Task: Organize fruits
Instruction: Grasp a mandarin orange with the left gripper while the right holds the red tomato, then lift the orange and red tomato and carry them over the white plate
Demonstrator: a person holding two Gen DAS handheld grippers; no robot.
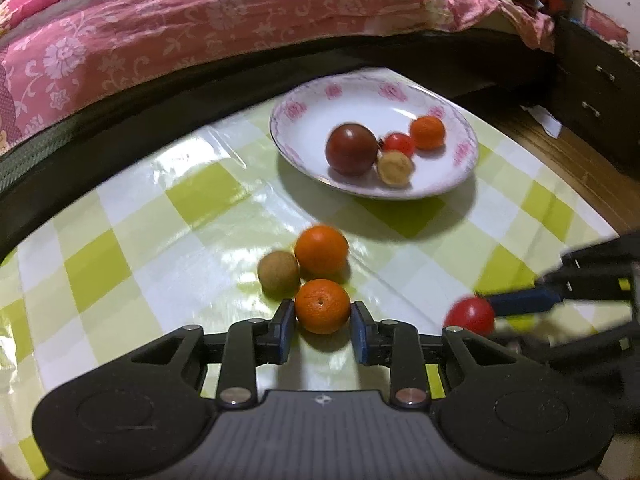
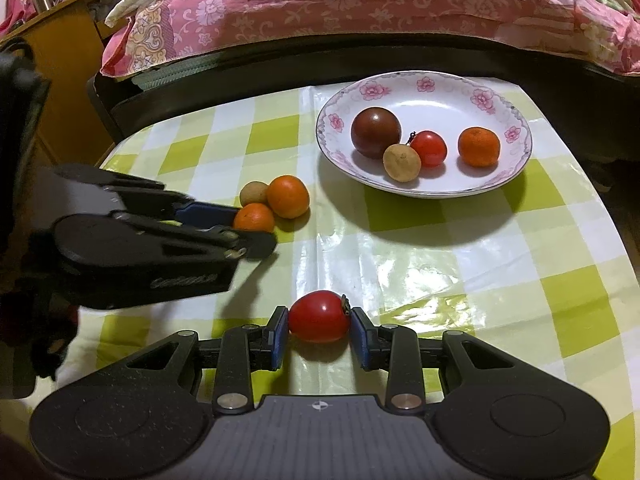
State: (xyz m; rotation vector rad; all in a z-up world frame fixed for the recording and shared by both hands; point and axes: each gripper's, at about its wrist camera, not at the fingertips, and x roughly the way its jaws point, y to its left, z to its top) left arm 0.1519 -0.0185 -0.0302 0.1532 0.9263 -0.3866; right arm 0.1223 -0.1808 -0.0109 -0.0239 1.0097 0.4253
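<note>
A bed with a pink floral cover point(image 2: 360, 12) runs along the far side of the table, whose green-and-white checked cloth point(image 2: 460, 280) carries everything else. The landmark is the white plate with pink flowers point(image 2: 516, 136), at the far edge of the cloth near the bed. On it lie a dark red tomato point(image 2: 375, 132), a mandarin point(image 2: 479, 146), a small red tomato point(image 2: 429, 148) and a tan longan point(image 2: 401, 162), the longan touching both tomatoes.

Nearer than the plate, the left gripper point(image 1: 323, 322) has its blue pads closed against a mandarin on the cloth point(image 1: 322, 306). Just beyond that fruit, towards the plate, sit a second loose mandarin point(image 1: 321, 249) and a loose longan point(image 1: 278, 271), clustered together.

Also nearer than the plate, the right gripper point(image 2: 319, 330) clamps a red tomato point(image 2: 319, 316) between its pads.
</note>
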